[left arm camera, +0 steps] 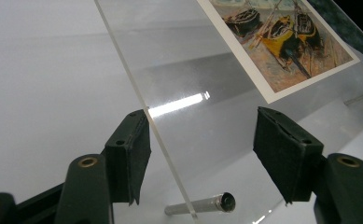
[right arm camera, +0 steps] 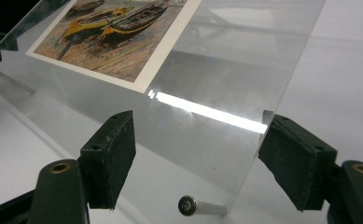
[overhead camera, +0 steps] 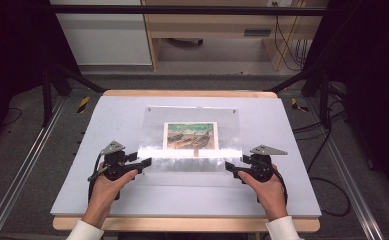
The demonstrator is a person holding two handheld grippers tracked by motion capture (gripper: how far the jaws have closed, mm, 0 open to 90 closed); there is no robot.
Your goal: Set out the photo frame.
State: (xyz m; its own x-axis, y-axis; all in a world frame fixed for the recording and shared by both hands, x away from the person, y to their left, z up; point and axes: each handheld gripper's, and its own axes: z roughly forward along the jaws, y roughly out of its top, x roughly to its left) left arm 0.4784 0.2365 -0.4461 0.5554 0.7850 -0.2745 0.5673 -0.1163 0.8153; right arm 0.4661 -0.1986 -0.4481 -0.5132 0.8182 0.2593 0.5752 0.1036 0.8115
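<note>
A clear acrylic sheet (overhead camera: 154,125) lies in the middle of the white board, with a small print of beached boats (overhead camera: 191,136) under it. My left gripper (overhead camera: 147,162) is at the sheet's near left corner and my right gripper (overhead camera: 228,167) at its near right corner, both pointing inward. In the left gripper view the sheet's edge (left arm camera: 137,88) runs down past the left pad (left arm camera: 132,149), with the jaws of this gripper (left arm camera: 202,135) wide apart. In the right gripper view my gripper (right arm camera: 198,135) is also wide, and the sheet's edge (right arm camera: 282,84) meets the right pad (right arm camera: 291,158). Neither pair presses the sheet.
A short metal standoff pin (left arm camera: 200,205) lies under the left corner, and another pin (right arm camera: 198,206) under the right corner. The white board (overhead camera: 107,115) rests on a wooden table (overhead camera: 182,224). Dark frame rails and cables flank the table; furniture stands behind it.
</note>
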